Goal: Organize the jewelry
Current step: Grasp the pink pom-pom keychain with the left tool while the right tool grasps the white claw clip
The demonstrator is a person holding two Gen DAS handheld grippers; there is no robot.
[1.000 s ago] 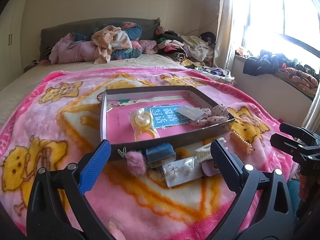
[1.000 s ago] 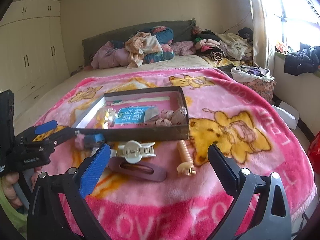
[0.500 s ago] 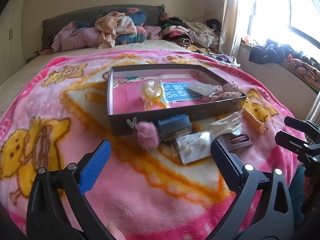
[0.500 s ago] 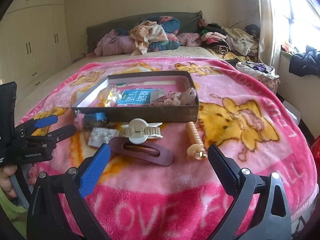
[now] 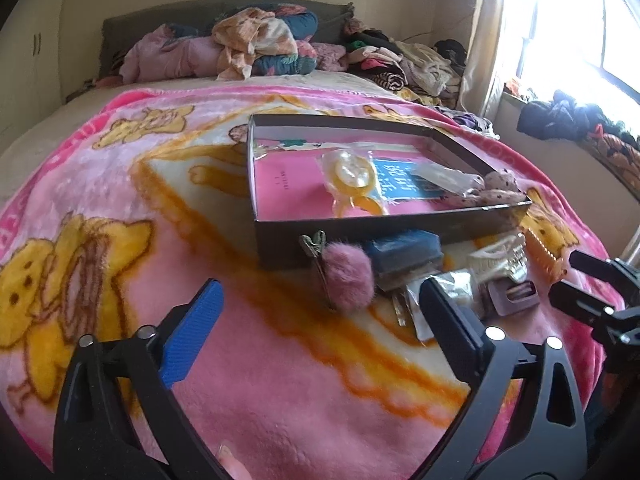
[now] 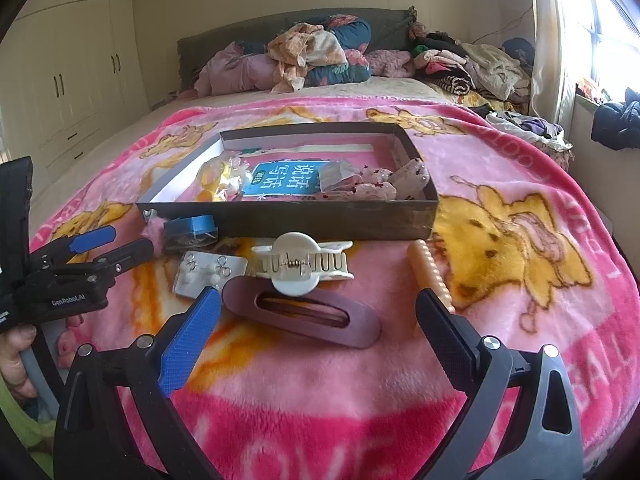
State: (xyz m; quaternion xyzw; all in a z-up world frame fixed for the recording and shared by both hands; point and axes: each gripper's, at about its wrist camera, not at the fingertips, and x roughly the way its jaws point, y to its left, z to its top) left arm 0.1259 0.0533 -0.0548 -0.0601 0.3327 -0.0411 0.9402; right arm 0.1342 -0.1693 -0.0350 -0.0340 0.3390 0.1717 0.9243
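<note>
**Both hand-held grippers open over the bed, nothing gripped**

Left hand-held gripper [image 5: 318,322]: jaws apart, empty, have just been closing a little. Nothing between the pads but blanket; pink pom-pom clip [image 5: 349,280] sits just past the tips. Right hand-held gripper [image 6: 318,326]: jaws wide, empty, hovering just short of the mauve oval hair clip [image 6: 301,311].

Loose pieces lie on the pink cartoon-bear blanket [image 6: 500,240] along the near wall of the box: white claw clip [image 6: 303,268] touching the mauve clip's far edge, earring card [image 6: 209,272] to its left, small blue box [image 6: 191,232] against the box wall, beaded peach clip [image 6: 430,276] off to the right.

Dark shallow box [image 6: 288,222] sits mid-blanket, open top. Inside: blue card [image 6: 285,183], yellow item in clear wrap [image 6: 218,184], spotted fabric pieces [image 6: 394,182] at the right end.

Room: the blanket covers the near part of the bed. Heap of clothes and bedding [image 6: 316,56] against the dark headboard [image 6: 208,46]. Cream wardrobe [image 6: 68,52] on the left wall. Bright window [image 5: 568,28] with curtain on the right, dark clothes [image 5: 560,118] on the sill.
</note>
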